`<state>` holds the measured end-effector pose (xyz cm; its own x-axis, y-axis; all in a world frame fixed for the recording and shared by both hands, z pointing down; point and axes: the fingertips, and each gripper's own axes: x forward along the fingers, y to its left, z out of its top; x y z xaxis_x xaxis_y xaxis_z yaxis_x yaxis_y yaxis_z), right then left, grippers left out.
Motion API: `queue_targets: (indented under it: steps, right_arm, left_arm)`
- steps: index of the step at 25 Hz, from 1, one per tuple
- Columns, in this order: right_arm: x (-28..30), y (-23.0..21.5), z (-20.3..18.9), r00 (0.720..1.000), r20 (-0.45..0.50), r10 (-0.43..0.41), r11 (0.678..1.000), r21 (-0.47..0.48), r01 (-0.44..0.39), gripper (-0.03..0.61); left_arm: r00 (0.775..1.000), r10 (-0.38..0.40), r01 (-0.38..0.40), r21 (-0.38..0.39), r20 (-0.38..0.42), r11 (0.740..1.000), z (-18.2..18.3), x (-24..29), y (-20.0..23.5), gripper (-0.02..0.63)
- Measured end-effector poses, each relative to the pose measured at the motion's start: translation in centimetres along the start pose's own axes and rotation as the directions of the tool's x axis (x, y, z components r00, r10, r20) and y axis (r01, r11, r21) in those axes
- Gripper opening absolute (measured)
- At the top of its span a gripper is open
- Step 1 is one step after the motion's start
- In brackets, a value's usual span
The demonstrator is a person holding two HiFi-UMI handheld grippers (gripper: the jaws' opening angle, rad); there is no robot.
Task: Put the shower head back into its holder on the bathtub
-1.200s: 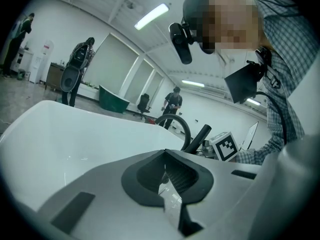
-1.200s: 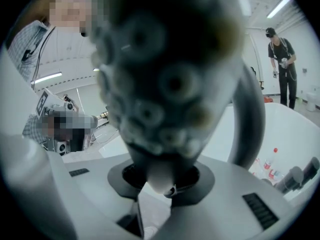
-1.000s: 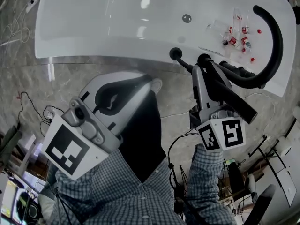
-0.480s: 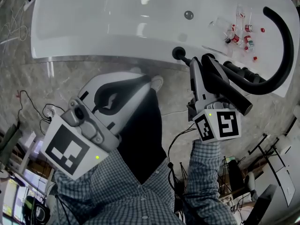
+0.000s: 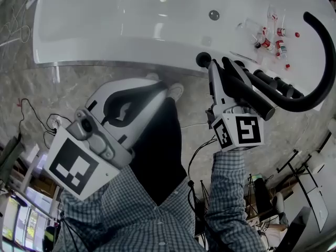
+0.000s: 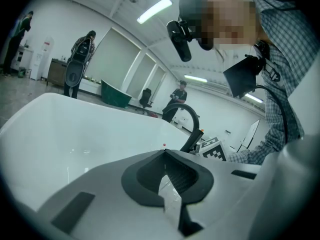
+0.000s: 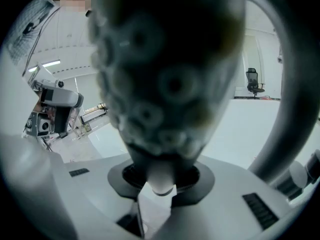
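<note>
The black shower head (image 5: 251, 95) sits between the jaws of my right gripper (image 5: 216, 67), which is shut on it. Its thick black hose (image 5: 324, 62) arcs away over the tub's right end. The round black holder (image 5: 202, 60) is in the rim of the white bathtub (image 5: 105, 30), just left of the gripper's tip. In the right gripper view the nozzle face of the shower head (image 7: 165, 74) fills the top, and its neck passes through my right gripper (image 7: 161, 181). My left gripper (image 5: 157, 90) hangs over the floor beside the tub. My left gripper (image 6: 164, 152) shows meeting tips and holds nothing.
Several small red-capped bottles (image 5: 270, 38) lie on the tub's rim at the right. A round metal knob (image 5: 213, 14) sits inside the tub. Cables (image 5: 37, 122) trail over the marble floor. The person's shoe (image 5: 176, 92) stands near the tub's side. People (image 6: 80, 59) stand far off.
My right gripper has carried the shower head closer to the tub's rim and the holder, and the hose has swung right. The left gripper has barely shifted.
</note>
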<state>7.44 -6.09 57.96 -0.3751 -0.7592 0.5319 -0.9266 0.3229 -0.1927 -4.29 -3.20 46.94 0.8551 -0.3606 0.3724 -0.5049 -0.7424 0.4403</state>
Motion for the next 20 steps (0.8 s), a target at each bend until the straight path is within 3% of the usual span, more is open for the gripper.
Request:
queue_targets:
  steps: [20]
  right_arm:
    - [3.7, 1.3, -2.8, 0.994, -0.108, -0.009, 0.975, -0.223, -0.015, 0.110]
  left_arm:
    - [1.000, -0.002, 0.002, -0.020, -0.014, 1.000, -0.8, 0.0, 0.6, 0.011]
